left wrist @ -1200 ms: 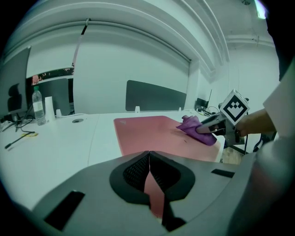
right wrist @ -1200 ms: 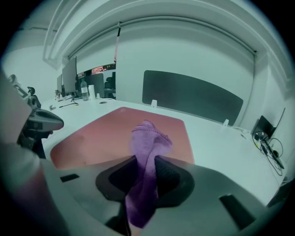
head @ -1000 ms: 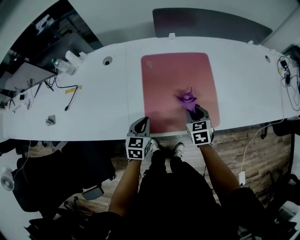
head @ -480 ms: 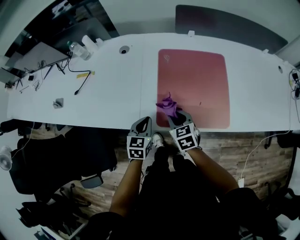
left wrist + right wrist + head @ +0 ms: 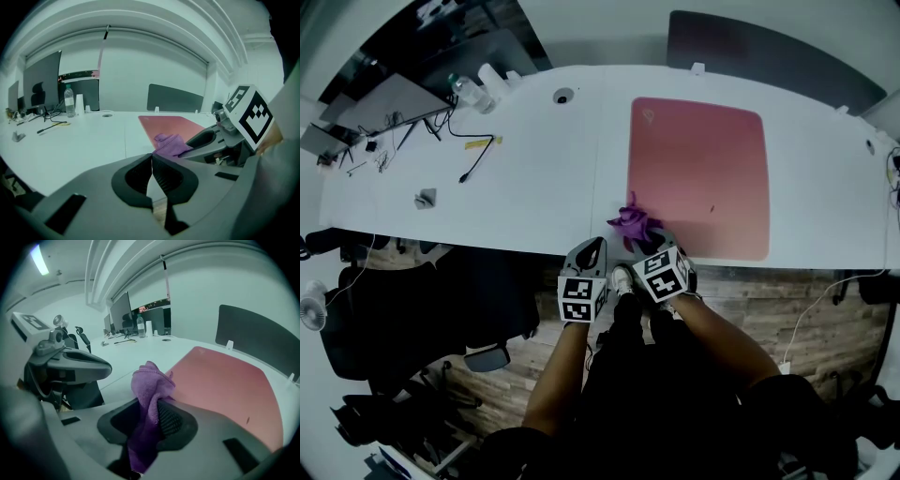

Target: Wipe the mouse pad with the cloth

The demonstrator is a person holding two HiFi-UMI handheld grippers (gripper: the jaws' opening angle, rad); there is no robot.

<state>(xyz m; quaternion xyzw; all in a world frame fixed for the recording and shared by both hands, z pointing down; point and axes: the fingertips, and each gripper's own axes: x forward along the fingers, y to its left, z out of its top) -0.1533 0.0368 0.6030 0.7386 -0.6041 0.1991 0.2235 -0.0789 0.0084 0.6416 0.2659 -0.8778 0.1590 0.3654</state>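
A large red mouse pad point(image 5: 698, 173) lies on the white desk point(image 5: 525, 187), also visible in the left gripper view as the pad point(image 5: 171, 125) and in the right gripper view as the pad point(image 5: 225, 380). My right gripper point(image 5: 643, 239) is shut on a crumpled purple cloth point(image 5: 633, 223), which sits at the pad's near left corner, over the pad's left edge. The cloth point(image 5: 149, 401) bunches up between the jaws. The cloth point(image 5: 171, 144) also shows beside the right gripper in the left gripper view. My left gripper point(image 5: 589, 247) is shut and empty at the desk's front edge.
At the desk's far left lie a water bottle point(image 5: 467, 94), a laptop point(image 5: 389, 101), black cables point(image 5: 464, 159) and a small grey clip point(image 5: 425, 198). A dark divider panel point(image 5: 769, 47) stands behind the desk. A cable port point(image 5: 563, 96) is set into the desktop.
My right gripper has dragged the purple cloth leftward across the pad's near part, from the right side to the near left corner. The left gripper has stayed at the desk edge.
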